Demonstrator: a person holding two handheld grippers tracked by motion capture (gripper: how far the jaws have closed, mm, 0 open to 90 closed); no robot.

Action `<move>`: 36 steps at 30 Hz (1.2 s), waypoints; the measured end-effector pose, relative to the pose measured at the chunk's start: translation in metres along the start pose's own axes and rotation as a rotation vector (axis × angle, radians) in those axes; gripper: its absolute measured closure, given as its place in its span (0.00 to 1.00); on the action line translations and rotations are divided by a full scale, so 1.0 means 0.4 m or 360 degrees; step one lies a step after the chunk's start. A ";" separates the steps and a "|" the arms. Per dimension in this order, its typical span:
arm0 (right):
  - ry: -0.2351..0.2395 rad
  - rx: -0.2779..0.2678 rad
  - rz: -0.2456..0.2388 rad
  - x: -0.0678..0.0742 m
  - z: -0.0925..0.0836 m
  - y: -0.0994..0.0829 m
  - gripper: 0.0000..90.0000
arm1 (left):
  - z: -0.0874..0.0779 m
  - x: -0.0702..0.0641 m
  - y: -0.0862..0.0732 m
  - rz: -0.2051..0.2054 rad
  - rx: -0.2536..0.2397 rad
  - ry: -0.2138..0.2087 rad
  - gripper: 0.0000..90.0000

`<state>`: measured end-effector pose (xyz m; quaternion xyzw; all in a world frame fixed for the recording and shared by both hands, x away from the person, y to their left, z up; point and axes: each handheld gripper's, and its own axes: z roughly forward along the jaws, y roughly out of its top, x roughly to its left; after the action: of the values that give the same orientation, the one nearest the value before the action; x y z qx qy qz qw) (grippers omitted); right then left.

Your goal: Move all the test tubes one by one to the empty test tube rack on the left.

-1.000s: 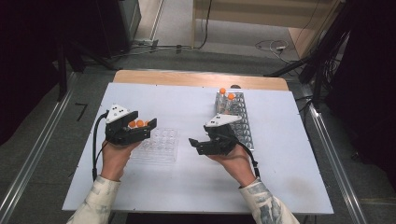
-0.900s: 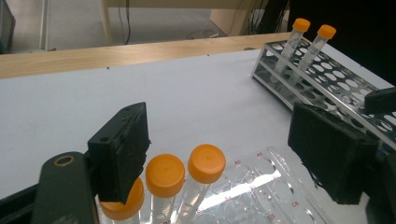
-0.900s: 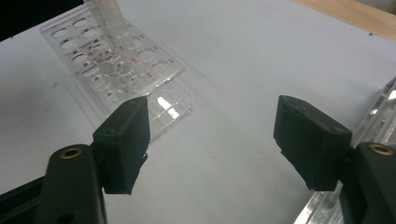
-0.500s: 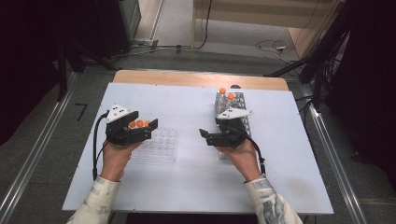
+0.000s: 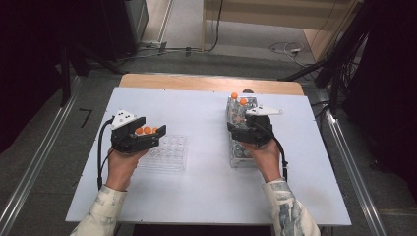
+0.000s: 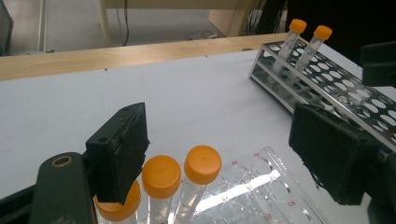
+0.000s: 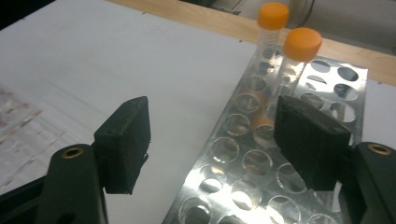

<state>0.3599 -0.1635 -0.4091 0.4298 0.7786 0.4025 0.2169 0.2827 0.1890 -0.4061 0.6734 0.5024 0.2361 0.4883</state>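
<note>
Our left claw [image 5: 156,133] hangs wide over the well plate [image 5: 167,153], three orange-capped tubes [image 6: 161,184] loose between its jaws. Our right claw [image 5: 234,132] gapes empty above the rack [image 7: 261,154] holding two tubes [image 7: 299,51].

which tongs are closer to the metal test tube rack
Right. The right tongs hover over the perforated metal test tube rack; the left tongs sit far to its left, above the clear plastic well plate.
</note>
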 end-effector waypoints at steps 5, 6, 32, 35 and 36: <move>-0.0056 -0.0007 0.0044 -0.020 0.035 0.003 0.31 | -0.002 0.001 0.000 0.0002 -0.0001 0.0000 0.23; -0.0060 0.0002 0.0057 -0.025 0.042 0.004 0.31 | -0.001 0.001 0.000 0.0001 -0.0001 -0.0001 0.23; -0.0219 0.0147 0.0171 -0.096 0.160 0.059 0.54 | 0.005 -0.005 -0.003 0.0013 0.0019 -0.0007 0.23; -0.0224 0.0161 0.0171 -0.099 0.165 0.063 0.57 | 0.005 -0.007 -0.002 0.0016 0.0016 -0.0008 0.23; -0.0226 0.0168 0.0171 -0.099 0.168 0.064 0.58 | 0.005 -0.007 -0.002 0.0015 0.0016 -0.0008 0.23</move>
<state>0.4396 -0.1596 -0.4276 0.5092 0.7572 0.3406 0.2267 0.2827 0.1858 -0.4072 0.6787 0.4992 0.2341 0.4851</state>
